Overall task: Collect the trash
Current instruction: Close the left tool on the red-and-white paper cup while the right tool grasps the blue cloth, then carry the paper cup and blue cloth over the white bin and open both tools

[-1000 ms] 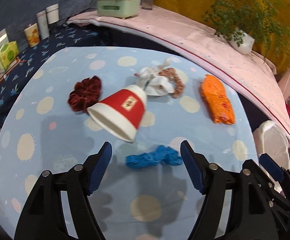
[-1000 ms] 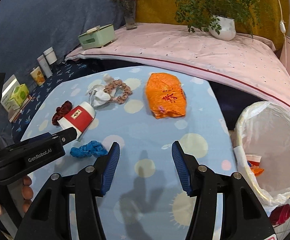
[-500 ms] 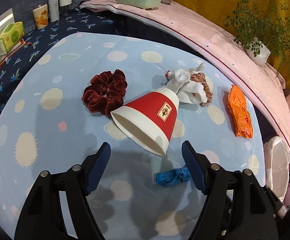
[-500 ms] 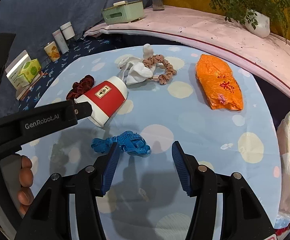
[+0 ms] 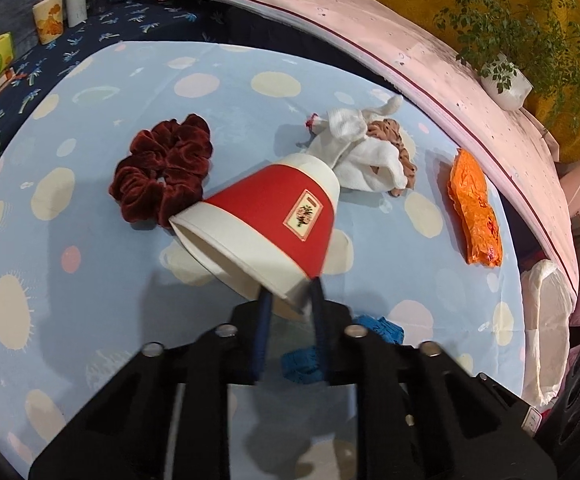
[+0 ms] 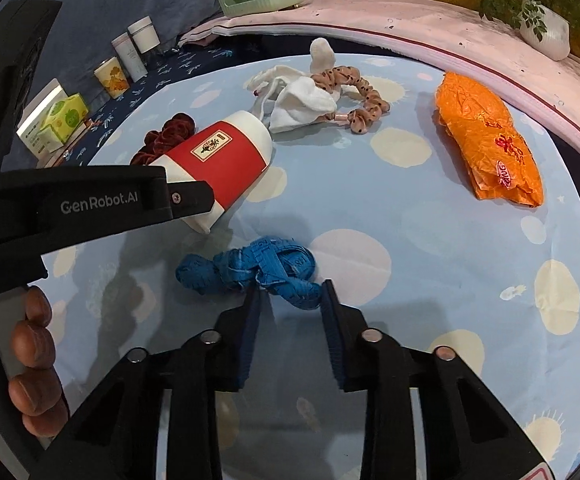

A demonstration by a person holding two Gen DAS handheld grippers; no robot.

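A red and white paper cup (image 5: 273,216) lies on its side on the blue spotted tablecloth (image 5: 69,208), mouth toward me. My left gripper (image 5: 290,292) is closing, and its pads pinch the near rim of the cup. In the right wrist view a fingertip of the left gripper (image 6: 191,200) overlaps the cup (image 6: 217,168). A knotted blue tape bundle (image 6: 245,268) lies in front of the cup. My right gripper (image 6: 292,294) is closing, with the right end of the bundle squeezed between its pads. An orange plastic bag (image 6: 486,140) lies at the right.
A dark red scrunchie (image 5: 161,168) sits left of the cup. Behind it lie a white cloth (image 5: 362,148) and a brown spotted scrunchie (image 6: 362,100). A white bin bag (image 5: 546,320) hangs past the table's right edge. A hand (image 6: 33,360) holds the left gripper. Boxes, cups and a plant line the back.
Both grippers came down and forward, and their jaws went from wide to narrow. The left one closed on the cup's rim, the right one on the blue bundle.
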